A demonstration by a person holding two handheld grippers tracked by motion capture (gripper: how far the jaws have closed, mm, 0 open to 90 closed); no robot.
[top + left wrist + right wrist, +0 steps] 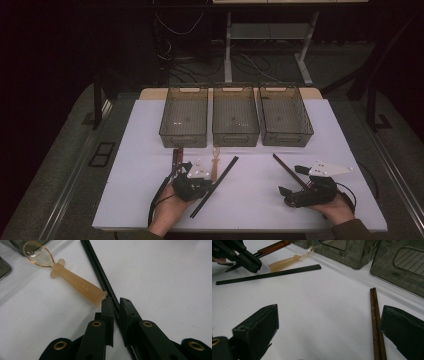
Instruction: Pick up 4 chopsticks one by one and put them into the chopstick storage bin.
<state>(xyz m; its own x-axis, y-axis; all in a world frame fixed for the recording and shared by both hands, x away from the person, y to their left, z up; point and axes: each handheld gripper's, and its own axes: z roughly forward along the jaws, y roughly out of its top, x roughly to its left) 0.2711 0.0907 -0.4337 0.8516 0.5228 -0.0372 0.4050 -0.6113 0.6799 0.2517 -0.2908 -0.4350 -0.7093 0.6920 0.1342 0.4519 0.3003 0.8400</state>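
A pair of black chopsticks [220,180] [97,267] [269,275] lies slantwise on the white table. My left gripper [212,182] [116,302] [253,265] is shut on them partway along, jaws almost together with the sticks in the narrow slit. A translucent amber spoon [215,162] [75,283] [284,263] lies beside them, its handle end touching the left jaw's tip. My right gripper [294,180] [330,308] rests open at the right. A pair of brown chopsticks [287,170] [375,320] lies between its jaws, close against the right-hand one.
Three smoky see-through bins [183,140] [235,140] [286,140] stand in a row at the back of the table. A brown-handled utensil [175,155] [272,247] lies left of the spoon. Cables and table legs are on the floor beyond.
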